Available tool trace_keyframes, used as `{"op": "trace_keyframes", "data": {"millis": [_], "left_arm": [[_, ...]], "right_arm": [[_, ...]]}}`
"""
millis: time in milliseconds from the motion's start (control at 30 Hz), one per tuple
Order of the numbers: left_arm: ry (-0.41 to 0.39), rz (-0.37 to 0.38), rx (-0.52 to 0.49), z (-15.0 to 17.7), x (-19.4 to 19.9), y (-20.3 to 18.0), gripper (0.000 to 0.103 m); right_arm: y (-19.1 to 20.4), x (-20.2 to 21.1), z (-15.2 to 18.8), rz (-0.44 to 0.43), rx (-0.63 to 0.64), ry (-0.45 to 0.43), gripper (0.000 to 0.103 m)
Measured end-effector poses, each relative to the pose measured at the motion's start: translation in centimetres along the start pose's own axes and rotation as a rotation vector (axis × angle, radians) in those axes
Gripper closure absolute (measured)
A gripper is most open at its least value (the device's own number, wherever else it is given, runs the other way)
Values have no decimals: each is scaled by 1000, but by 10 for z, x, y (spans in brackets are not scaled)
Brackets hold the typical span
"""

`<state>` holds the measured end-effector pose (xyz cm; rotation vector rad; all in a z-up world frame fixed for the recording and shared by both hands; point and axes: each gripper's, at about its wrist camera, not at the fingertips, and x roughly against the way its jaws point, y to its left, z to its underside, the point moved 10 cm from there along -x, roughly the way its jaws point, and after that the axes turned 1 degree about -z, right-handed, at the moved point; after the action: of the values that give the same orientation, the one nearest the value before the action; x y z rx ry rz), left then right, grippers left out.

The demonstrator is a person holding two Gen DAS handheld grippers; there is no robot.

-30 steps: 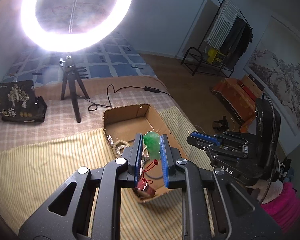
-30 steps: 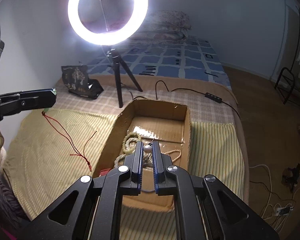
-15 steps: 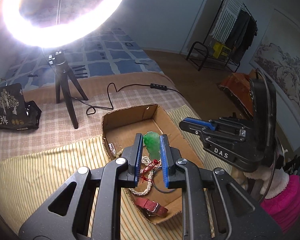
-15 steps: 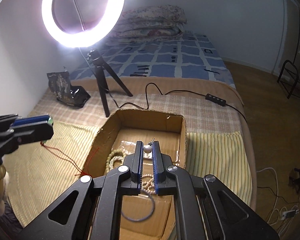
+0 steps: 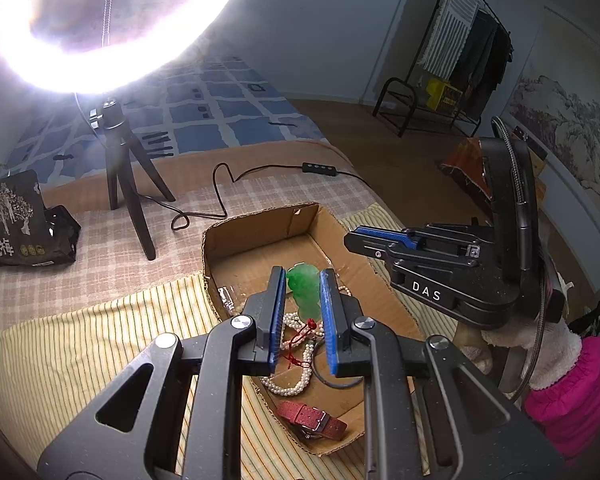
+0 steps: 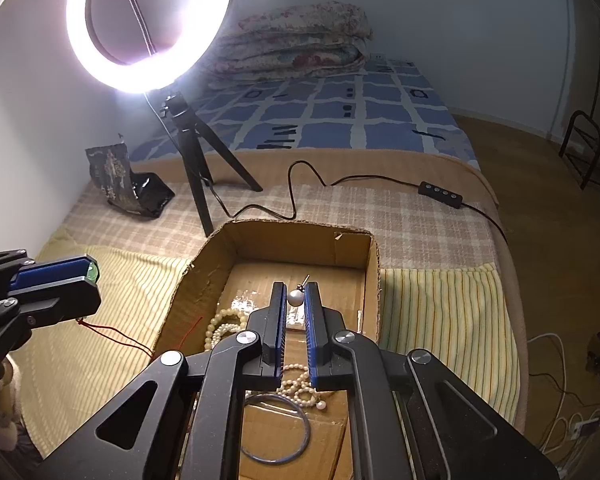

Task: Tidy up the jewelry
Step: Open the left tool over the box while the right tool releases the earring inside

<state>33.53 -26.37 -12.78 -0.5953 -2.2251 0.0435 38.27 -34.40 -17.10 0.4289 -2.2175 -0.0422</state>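
Two hand-held claws hover over an open cardboard box (image 6: 356,248) set on a striped yellow cloth (image 5: 80,340) spread across a bed. The left claw (image 5: 303,286) is closed to a narrow gap on a green jade pendant (image 5: 306,292), its blue pads pressing the carving from both sides; a red cord (image 5: 300,340) trails down from the pendant toward the box. The right claw (image 6: 296,294) is nearly closed, pinching a single pearl earring (image 6: 295,298) at its fingertips, the thin post of the earring sticking up toward the far wall of the box.

On the box floor lie a pearl necklace (image 5: 296,380), a dark thin bangle (image 6: 278,428) at the near end and a red strap watch (image 5: 312,420) in the near corner. A further string of cream beads (image 6: 224,324) sits along the left wall of the box.

Beyond the box, a lit ring light (image 6: 148,24) stands on a small black tripod (image 6: 196,152), its cable (image 6: 308,184) looping across the checked blanket to the right. A black printed bag (image 5: 16,220) lies at the far left. A pink sleeve (image 5: 576,388) shows at the right edge of the left wrist view.
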Motion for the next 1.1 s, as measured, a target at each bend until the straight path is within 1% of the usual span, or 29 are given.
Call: {"op": "trace_keyframes", "data": {"millis": [133, 200, 267, 333, 367, 400, 433, 467, 500, 533, 867, 1100], "left_arm": [[1, 2, -7, 1, -1, -1, 87], [1, 1, -12, 1, -1, -1, 87], [-2, -4, -17, 1, -1, -1, 87], [-6, -11, -25, 1, -1, -1, 86], [-6, -14, -30, 1, -1, -1, 82], [-7, -18, -36, 2, -1, -1, 67], [-11, -17, -38, 2, 0, -1, 50], [-21, -18, -38, 1, 2, -1, 43], [-34, -24, -37, 1, 4, 0, 37], [-43, -31, -38, 0, 6, 1, 36], [-31, -43, -50, 4, 11, 1, 35], [-40, -46, -50, 7, 26, 1, 35]], "right_arm": [[0, 0, 1, 6, 3, 2, 96], [1, 0, 1, 8, 5, 3, 86], [1, 1, 0, 6, 5, -3, 61], [2, 4, -2, 4, 6, -21, 54], [2, 5, -2, 6, 6, -24, 54], [2, 6, -2, 9, 7, -24, 53], [1, 6, -2, 20, 9, -23, 47], [0, 6, -2, 38, 13, -22, 39], [-2, 7, -2, 59, 16, -25, 35], [-3, 7, -3, 73, 18, -28, 32], [-4, 15, -4, 142, 18, -22, 32], [3, 28, -6, 148, 11, -34, 32]]}}
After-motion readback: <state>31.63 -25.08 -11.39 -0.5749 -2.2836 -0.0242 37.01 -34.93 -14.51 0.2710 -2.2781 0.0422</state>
